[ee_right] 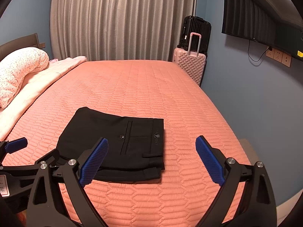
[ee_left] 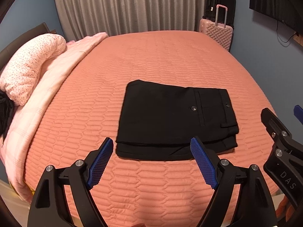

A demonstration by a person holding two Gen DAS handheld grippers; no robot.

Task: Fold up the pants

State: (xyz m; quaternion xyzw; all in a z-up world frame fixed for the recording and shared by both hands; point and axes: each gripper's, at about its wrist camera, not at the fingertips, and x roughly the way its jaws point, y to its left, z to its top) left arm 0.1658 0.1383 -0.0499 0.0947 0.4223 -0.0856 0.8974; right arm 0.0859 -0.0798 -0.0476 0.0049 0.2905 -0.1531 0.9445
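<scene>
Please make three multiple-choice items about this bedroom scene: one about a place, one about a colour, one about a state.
1. Where do the black pants lie?
A. On the orange bedspread
B. On the pink suitcase
C. On the floor

2. What colour are the pads of each claw?
A. Red
B. Blue
C. White

3. In what state are the pants?
A. Spread out flat at full length
B. Hanging from the left claw
C. Folded into a compact stack

Answers:
1. A, since quilted orange cover shows on every side of the pants.
2. B, as both wrist views show ribbed blue pads, also on the right claw.
3. C, because layered edges show along the near side, and both claws stand open and empty.
</scene>
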